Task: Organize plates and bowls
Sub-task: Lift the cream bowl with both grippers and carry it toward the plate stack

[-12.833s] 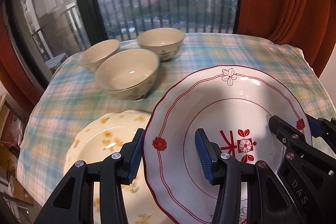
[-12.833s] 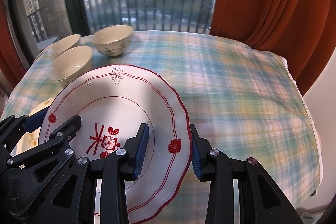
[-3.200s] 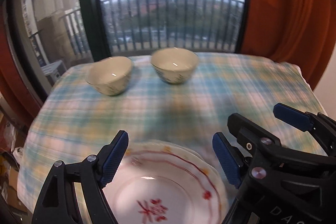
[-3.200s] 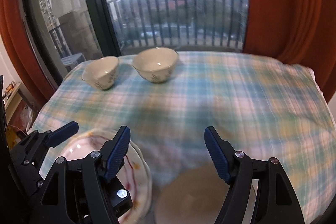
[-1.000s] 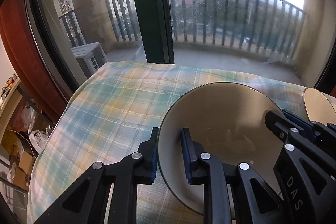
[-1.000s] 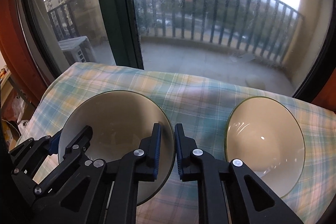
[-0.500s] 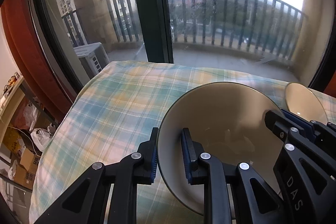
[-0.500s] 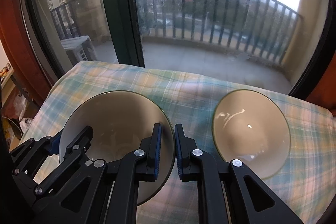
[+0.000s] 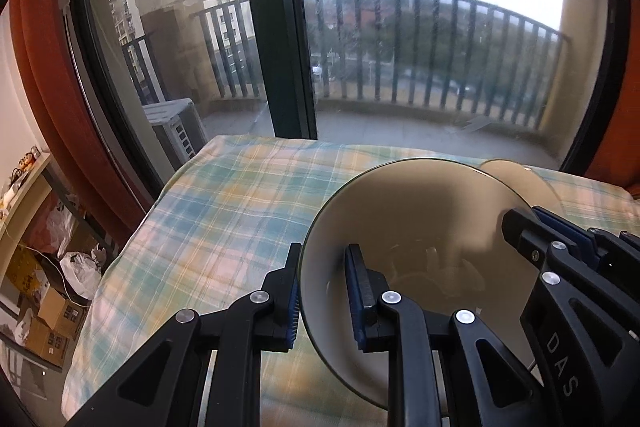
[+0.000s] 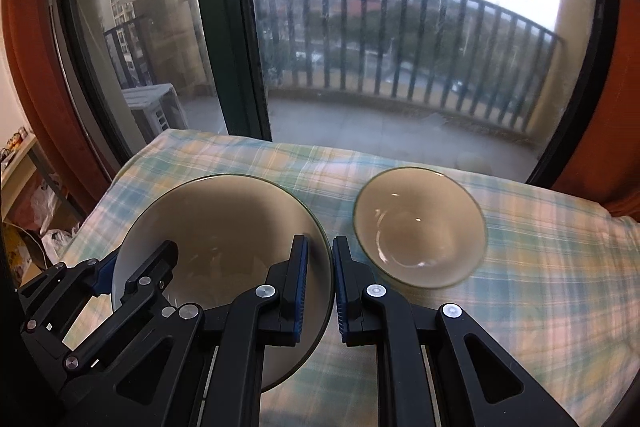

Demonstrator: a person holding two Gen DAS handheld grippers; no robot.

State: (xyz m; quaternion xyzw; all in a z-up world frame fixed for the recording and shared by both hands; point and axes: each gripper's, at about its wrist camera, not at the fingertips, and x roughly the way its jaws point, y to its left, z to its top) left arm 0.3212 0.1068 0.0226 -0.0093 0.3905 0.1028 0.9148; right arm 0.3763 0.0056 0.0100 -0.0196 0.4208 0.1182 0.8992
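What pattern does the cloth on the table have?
The cloth is plaid, with pale blue-green, yellow and white checks. The right wrist view shows it best.

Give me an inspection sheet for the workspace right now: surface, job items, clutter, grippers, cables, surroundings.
Surface: plaid tablecloth over the table, by the window.
Job's things: held bowl, gripped on opposite rims; second bowl beside it on the cloth, apart. No plates in view.
Clutter: nothing seen on the cloth.
Grippers: left gripper shut on the held bowl's left rim; right gripper shut on its right rim.
Cables: thin wire near the boxes on the floor, left of the table; none on the grippers.
Surroundings: window frame, balcony railing, orange curtains.
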